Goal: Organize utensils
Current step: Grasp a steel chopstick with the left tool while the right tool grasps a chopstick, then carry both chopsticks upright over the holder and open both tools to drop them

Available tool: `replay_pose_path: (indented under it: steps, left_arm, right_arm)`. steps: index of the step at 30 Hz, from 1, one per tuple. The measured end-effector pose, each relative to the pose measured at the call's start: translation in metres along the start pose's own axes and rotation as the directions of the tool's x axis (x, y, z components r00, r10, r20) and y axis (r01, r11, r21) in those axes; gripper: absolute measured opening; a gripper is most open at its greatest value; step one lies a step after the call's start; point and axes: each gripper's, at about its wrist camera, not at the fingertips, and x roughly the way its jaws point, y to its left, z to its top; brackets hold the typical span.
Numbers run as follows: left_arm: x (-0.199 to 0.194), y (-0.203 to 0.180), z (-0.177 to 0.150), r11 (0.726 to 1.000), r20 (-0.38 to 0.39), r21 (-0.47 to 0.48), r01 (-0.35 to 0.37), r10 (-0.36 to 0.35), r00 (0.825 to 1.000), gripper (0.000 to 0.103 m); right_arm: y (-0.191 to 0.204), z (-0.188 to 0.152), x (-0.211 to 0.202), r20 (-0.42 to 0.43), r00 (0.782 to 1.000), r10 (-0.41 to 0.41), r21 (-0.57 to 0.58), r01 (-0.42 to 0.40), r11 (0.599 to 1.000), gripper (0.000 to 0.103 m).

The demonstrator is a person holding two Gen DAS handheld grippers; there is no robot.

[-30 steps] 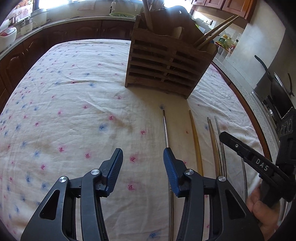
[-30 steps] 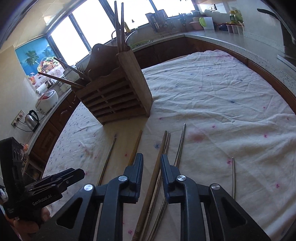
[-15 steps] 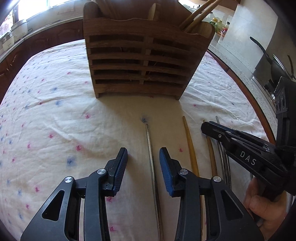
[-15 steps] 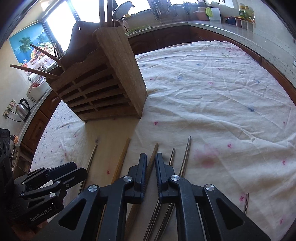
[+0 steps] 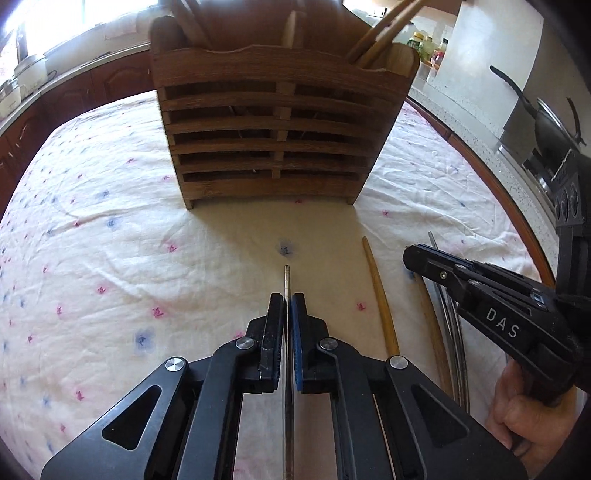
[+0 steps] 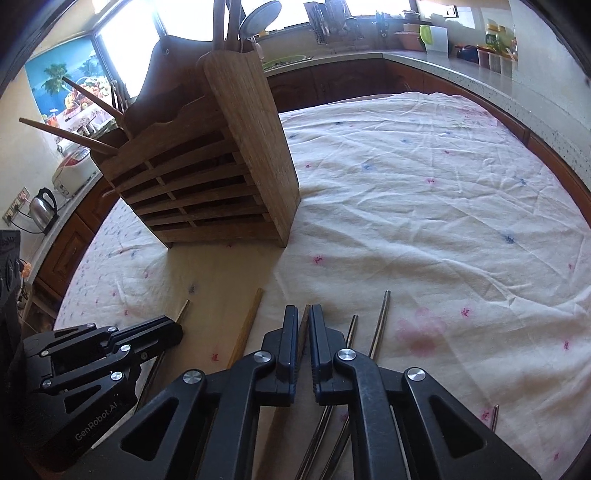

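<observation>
A slatted wooden utensil holder stands on the flowered tablecloth, also in the right wrist view, with wooden chopsticks sticking out. My left gripper is shut on a metal chopstick lying on the cloth, its tip pointing at the holder. My right gripper is shut on a dark wooden chopstick on the cloth. A light wooden chopstick lies left of it, and metal chopsticks lie to its right.
A cloth-covered table is ringed by kitchen counters. A kettle and rice cooker stand at left. A wok sits on the stove at right. One more metal chopstick lies apart at the right.
Both grippers have moved closer to the holder and lowered. The left jaws closed on the metal chopstick. The right jaws narrowed onto the dark wooden chopstick.
</observation>
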Motion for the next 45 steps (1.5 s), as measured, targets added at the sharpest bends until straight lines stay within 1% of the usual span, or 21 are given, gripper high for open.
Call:
replay_pose_path:
  steps: [5, 9, 12, 16, 19, 24, 28, 32, 41, 45]
  left_arm:
    - [-0.039, 0.019, -0.005, 0.995, 0.061, -0.072, 0.069, -0.064, 0.996, 0.004]
    - [-0.079, 0.029, -0.008, 0.988, 0.128, -0.097, 0.118, -0.105, 0.986, 0.004]
    - [-0.107, 0.031, -0.01, 0.986, 0.181, -0.096, 0.138, -0.119, 0.976, 0.004]
    - [-0.136, 0.034, -0.012, 0.982, 0.228, -0.099, 0.161, -0.136, 0.964, 0.004]
    - [-0.153, 0.035, -0.014, 0.978, 0.258, -0.104, 0.181, -0.149, 0.955, 0.004]
    - [-0.173, 0.037, -0.015, 0.98, 0.298, -0.094, 0.178, -0.143, 0.944, 0.004]
    - [-0.183, 0.039, -0.014, 0.981, 0.322, -0.095, 0.169, -0.131, 0.938, 0.004]
    - [-0.188, 0.041, -0.013, 0.982, 0.343, -0.098, 0.163, -0.121, 0.932, 0.004]
    - [-0.193, 0.042, -0.004, 0.983, 0.365, -0.099, 0.154, -0.108, 0.925, 0.004]
    - [-0.198, 0.044, 0.002, 0.982, 0.389, -0.107, 0.154, -0.101, 0.915, 0.004]
  right_arm:
    - [-0.002, 0.001, -0.035, 0.064, 0.996, 0.068, 0.049, -0.071, 0.996, 0.005]
    - [0.004, 0.006, -0.074, 0.14, 0.984, 0.107, 0.052, -0.116, 0.992, 0.004]
    - [0.009, 0.009, -0.103, 0.195, 0.973, 0.125, 0.036, -0.134, 0.99, 0.004]
    - [0.016, 0.011, -0.139, 0.265, 0.953, 0.145, 0.016, -0.154, 0.988, 0.004]
    - [0.02, 0.013, -0.16, 0.311, 0.936, 0.162, -0.002, -0.17, 0.986, 0.004]
    - [0.027, 0.017, -0.19, 0.372, 0.913, 0.166, -0.034, -0.165, 0.986, 0.004]
    - [0.029, 0.021, -0.199, 0.399, 0.904, 0.155, -0.045, -0.15, 0.988, 0.004]
    - [0.029, 0.023, -0.202, 0.409, 0.9, 0.148, -0.047, -0.141, 0.989, 0.004]
    - [0.03, 0.026, -0.206, 0.423, 0.894, 0.146, -0.051, -0.137, 0.989, 0.004]
    - [0.029, 0.028, -0.208, 0.431, 0.891, 0.144, -0.051, -0.136, 0.989, 0.004]
